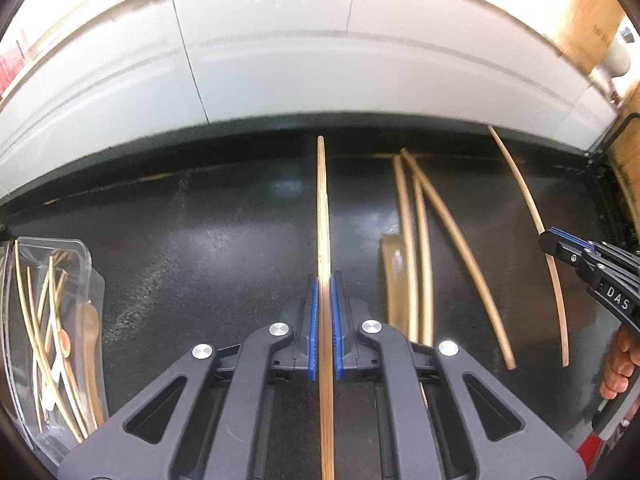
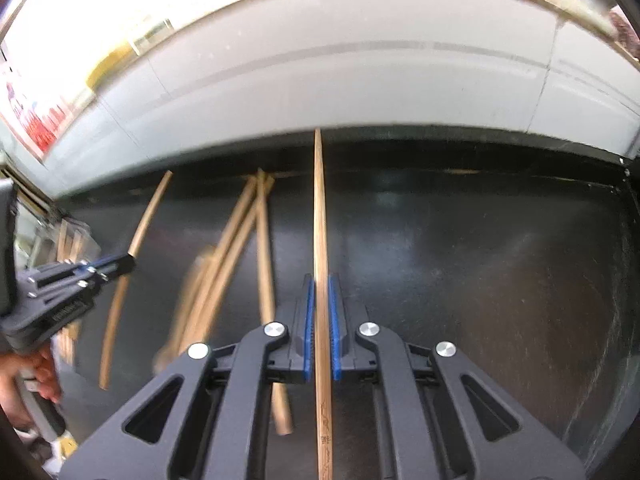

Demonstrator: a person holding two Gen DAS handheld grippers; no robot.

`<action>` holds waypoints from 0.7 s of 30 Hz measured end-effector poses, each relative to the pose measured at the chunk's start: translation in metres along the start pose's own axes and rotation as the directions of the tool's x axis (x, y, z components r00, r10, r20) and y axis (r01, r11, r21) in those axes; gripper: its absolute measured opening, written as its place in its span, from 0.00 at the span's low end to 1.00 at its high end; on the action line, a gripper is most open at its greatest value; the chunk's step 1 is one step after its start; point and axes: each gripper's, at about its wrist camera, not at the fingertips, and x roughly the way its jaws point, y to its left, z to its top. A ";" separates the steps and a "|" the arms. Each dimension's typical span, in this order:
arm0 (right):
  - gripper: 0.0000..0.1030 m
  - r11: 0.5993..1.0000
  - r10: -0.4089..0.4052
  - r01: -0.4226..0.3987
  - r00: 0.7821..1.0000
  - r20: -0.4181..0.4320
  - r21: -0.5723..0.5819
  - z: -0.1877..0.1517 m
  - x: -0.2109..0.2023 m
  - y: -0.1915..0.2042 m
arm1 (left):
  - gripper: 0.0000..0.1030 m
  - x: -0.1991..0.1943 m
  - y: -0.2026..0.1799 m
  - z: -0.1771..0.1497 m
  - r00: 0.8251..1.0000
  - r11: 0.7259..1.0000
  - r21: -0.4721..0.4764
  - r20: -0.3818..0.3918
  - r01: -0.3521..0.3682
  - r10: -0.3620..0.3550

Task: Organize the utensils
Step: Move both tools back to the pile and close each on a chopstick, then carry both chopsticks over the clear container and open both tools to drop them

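My left gripper [image 1: 325, 284] is shut on a wooden chopstick [image 1: 323, 208] that points forward over the black table [image 1: 200, 240]. My right gripper [image 2: 320, 284] is shut on another wooden chopstick [image 2: 319, 208]; that gripper also shows at the right edge of the left wrist view [image 1: 560, 246], holding its chopstick [image 1: 520, 184]. The left gripper shows at the left of the right wrist view [image 2: 120, 264]. Several loose chopsticks [image 1: 424, 240] lie on the table between the two grippers, and they also show in the right wrist view [image 2: 240, 248]. A clear plastic container [image 1: 52, 328] at the left holds several utensils.
A grey wall [image 1: 320, 60] runs along the table's far edge. A cardboard box [image 1: 588, 20] stands at the far right. A black frame edge [image 1: 612, 184] borders the table's right side. Red printed packaging [image 2: 36, 120] is at the far left.
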 end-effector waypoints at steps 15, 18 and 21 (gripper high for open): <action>0.07 0.998 -0.006 0.003 0.998 0.062 0.058 -0.028 -0.045 0.081 | 0.05 -0.081 0.073 -0.021 0.995 0.997 0.035 0.062 0.072 -0.075; 0.07 0.999 -0.004 0.001 0.998 0.062 0.050 -0.038 -0.040 0.118 | 0.05 -0.093 0.110 -0.030 0.996 0.998 0.030 0.068 0.057 -0.059; 0.07 0.999 -0.001 -0.002 0.998 0.057 0.040 -0.049 -0.033 0.159 | 0.05 -0.103 0.152 -0.041 0.997 0.999 0.022 0.062 0.036 -0.037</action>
